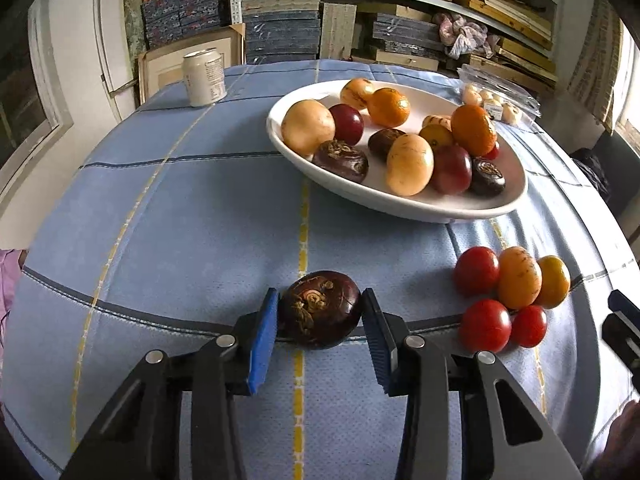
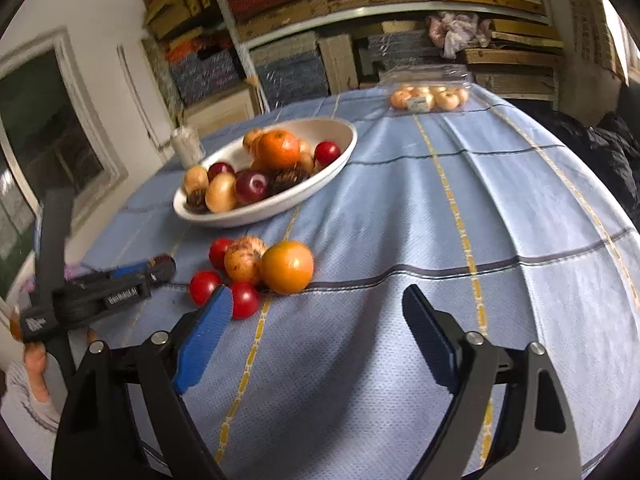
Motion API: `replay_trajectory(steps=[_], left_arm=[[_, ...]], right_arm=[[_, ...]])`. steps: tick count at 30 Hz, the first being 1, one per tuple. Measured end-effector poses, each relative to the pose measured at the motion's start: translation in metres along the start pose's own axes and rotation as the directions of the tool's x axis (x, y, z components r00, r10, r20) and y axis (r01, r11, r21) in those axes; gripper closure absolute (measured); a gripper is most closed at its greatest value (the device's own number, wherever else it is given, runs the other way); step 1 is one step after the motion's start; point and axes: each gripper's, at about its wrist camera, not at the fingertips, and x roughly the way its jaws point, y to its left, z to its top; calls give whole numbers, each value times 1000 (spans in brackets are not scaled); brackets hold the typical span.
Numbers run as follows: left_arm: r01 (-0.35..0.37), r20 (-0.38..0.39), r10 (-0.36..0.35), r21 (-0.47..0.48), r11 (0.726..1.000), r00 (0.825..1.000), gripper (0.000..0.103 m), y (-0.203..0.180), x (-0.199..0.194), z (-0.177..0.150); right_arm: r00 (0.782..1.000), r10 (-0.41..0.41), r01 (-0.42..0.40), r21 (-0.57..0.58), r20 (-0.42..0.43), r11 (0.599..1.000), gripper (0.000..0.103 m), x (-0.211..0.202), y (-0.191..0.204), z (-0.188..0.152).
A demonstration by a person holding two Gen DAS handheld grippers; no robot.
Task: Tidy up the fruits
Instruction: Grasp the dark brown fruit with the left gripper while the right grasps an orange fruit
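A dark purple fruit [image 1: 320,310] lies on the blue checked tablecloth [image 1: 200,220], and my left gripper [image 1: 320,312] is shut on it, one blue pad against each side. The right wrist view shows the same gripper [image 2: 152,272] at the left with the dark fruit [image 2: 165,265] at its tips. A white bowl [image 1: 400,204] behind holds several yellow, orange, red and dark fruits. To the right lies a loose cluster of red tomatoes [image 1: 484,326] and orange fruits [image 1: 518,278]. My right gripper [image 2: 318,296] stands open over bare cloth, its left pad close to a red tomato [image 2: 245,300].
A drink can [image 1: 204,77] stands at the far left of the table. A clear plastic pack of pale round items [image 2: 428,98] lies at the far edge. Shelves stacked with boxes fill the wall behind. A person's hand [image 2: 38,364] holds the left gripper's handle.
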Motion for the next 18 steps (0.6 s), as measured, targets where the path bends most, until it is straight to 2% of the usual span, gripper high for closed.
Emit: replay_trajectory(steps=[2, 4, 7, 13, 15, 18], left_arm=[[-7, 1, 7, 4, 1000, 1000, 61, -1, -1, 0], [-21, 5, 21, 14, 1000, 1000, 61, -3, -1, -1], [-31, -15, 31, 16, 999, 999, 60, -3, 4, -1], [-31, -22, 31, -13, 999, 999, 59, 2, 5, 0], [-34, -21, 33, -19, 999, 999, 59, 2, 5, -1], [-34, -22, 33, -18, 999, 999, 59, 2, 5, 0]], right_arm=[[999, -28, 26, -77, -32, 997, 42, 10, 11, 3], [997, -64, 55, -168, -48, 984, 51, 20, 24, 7], [995, -91, 80, -205, -45, 976, 54, 30, 29, 13], [994, -68, 50, -192, -87, 980, 59, 49, 30, 22], [992, -57, 36, -179, -113, 983, 66, 57, 29, 24], [991, -34, 15, -151, -127, 988, 67, 62, 28, 25]])
